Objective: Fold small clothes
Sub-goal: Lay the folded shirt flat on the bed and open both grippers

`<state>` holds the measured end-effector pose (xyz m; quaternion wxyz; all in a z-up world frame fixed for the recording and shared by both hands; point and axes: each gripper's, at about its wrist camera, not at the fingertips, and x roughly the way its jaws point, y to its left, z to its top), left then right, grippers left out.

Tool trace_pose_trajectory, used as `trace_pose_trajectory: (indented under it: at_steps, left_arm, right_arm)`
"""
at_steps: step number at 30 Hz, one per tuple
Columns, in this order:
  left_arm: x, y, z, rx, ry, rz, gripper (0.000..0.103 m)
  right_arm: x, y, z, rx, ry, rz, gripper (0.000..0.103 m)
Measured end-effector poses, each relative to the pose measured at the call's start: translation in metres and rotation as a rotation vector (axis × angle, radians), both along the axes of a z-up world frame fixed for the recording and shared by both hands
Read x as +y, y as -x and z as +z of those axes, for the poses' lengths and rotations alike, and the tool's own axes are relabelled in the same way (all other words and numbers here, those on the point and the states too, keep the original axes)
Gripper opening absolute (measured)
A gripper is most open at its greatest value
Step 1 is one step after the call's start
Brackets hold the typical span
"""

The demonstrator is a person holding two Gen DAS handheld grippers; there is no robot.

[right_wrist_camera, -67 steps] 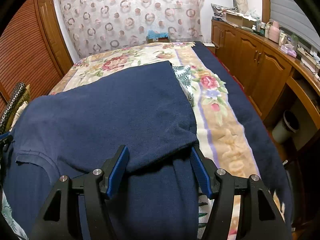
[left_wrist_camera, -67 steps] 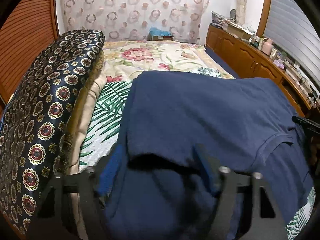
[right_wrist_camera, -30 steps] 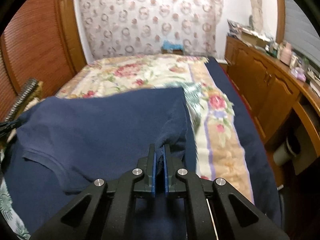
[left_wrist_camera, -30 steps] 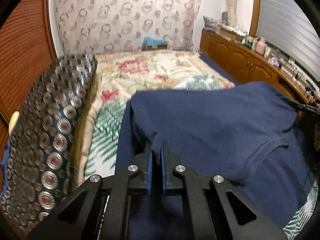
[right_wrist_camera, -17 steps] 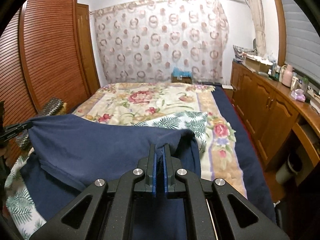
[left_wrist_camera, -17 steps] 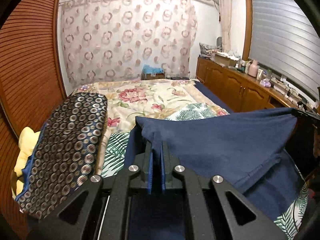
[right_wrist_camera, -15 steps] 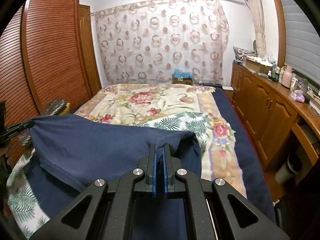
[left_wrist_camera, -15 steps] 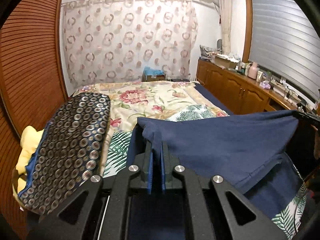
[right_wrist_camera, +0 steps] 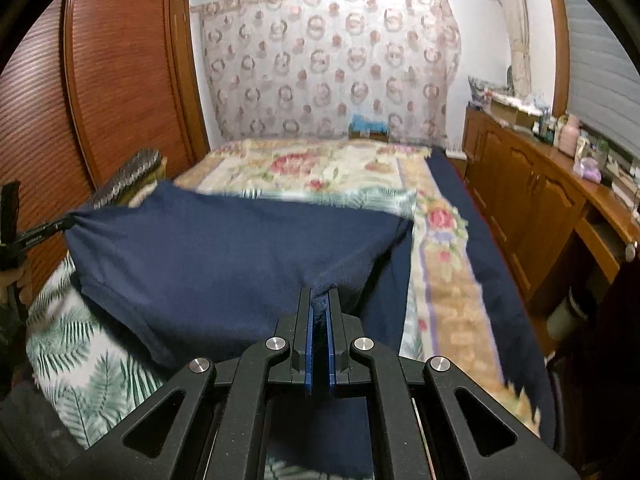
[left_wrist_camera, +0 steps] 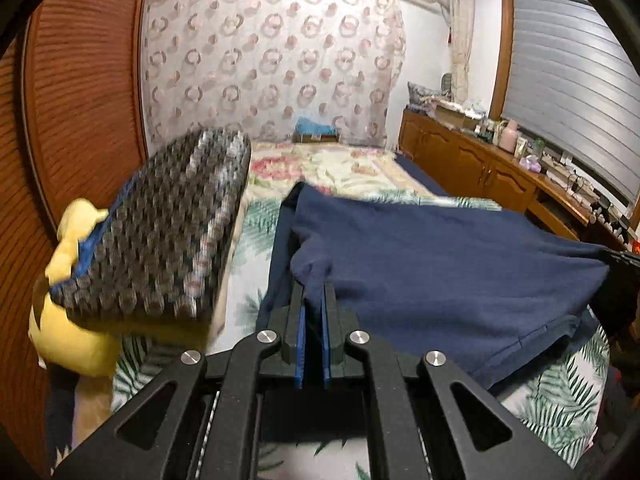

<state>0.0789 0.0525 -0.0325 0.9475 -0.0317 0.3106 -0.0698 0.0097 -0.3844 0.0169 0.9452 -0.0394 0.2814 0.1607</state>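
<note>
A navy blue shirt (left_wrist_camera: 432, 256) is lifted off the bed and stretched between my two grippers; it also shows in the right wrist view (right_wrist_camera: 224, 252). My left gripper (left_wrist_camera: 313, 292) is shut on one corner of the shirt. My right gripper (right_wrist_camera: 319, 298) is shut on the opposite corner. The far part of the shirt still rests on the leaf-print sheet (right_wrist_camera: 80, 344). Each gripper shows at the other view's edge: the right one in the left wrist view (left_wrist_camera: 624, 258), the left one in the right wrist view (right_wrist_camera: 36, 236), both pinching the cloth.
A dark patterned cushion (left_wrist_camera: 160, 232) on a yellow pillow (left_wrist_camera: 68, 340) lies left of the shirt. The floral bedspread (right_wrist_camera: 320, 168) stretches toward the curtain. A wooden cabinet (right_wrist_camera: 532, 192) with clutter runs along the right. A wooden wardrobe (right_wrist_camera: 120, 88) stands on the left.
Both grippers closed on the shirt's corners and lifted them up off the bed. In the last half second they carry the raised edge forward over the bed, with motion blur.
</note>
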Motion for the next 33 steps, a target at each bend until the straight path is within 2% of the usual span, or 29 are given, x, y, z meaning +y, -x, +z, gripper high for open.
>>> trace_pose_trajectory:
  at_steps: [5, 7, 9, 11, 12, 14, 16, 17, 27, 33]
  left_arm:
    - [0.002, -0.003, -0.022, 0.068, -0.013, 0.008, 0.007]
    - [0.000, -0.002, -0.026, 0.082, -0.026, 0.005, 0.007]
    - [0.000, 0.000, -0.027, 0.094, -0.038, 0.003, 0.009]
    - [0.000, 0.004, -0.030, 0.105, -0.053, 0.011, 0.021]
    - [0.000, 0.006, -0.031, 0.105, -0.057, 0.012, 0.026]
    - [0.000, 0.009, -0.031, 0.099, -0.057, 0.010, 0.044]
    - [0.001, 0.012, -0.033, 0.097, -0.049, 0.011, 0.045]
    - [0.001, 0.013, -0.034, 0.102, -0.043, 0.011, 0.046]
    - [-0.019, 0.031, -0.044, 0.126, -0.049, 0.004, 0.049]
    - [-0.027, 0.052, -0.046, 0.160, -0.034, -0.036, 0.049]
  right_arm:
    - [-0.003, -0.005, -0.021, 0.053, -0.010, -0.022, 0.005]
    - [-0.002, -0.009, -0.019, 0.056, -0.011, -0.026, 0.005]
    - [-0.001, -0.009, -0.016, 0.047, 0.007, -0.040, 0.009]
    - [0.004, -0.013, -0.009, 0.027, 0.036, -0.068, 0.014]
    - [0.011, -0.013, -0.003, 0.017, 0.046, -0.076, 0.018]
    - [0.015, -0.010, -0.001, -0.007, 0.051, -0.086, 0.043]
    - [0.023, -0.010, -0.005, -0.022, 0.029, -0.080, 0.056]
    - [0.027, -0.012, -0.006, -0.022, 0.019, -0.073, 0.059]
    - [0.075, -0.047, -0.048, 0.028, 0.037, 0.019, 0.059]
    - [0.084, -0.046, -0.060, 0.063, 0.017, 0.063, 0.059]
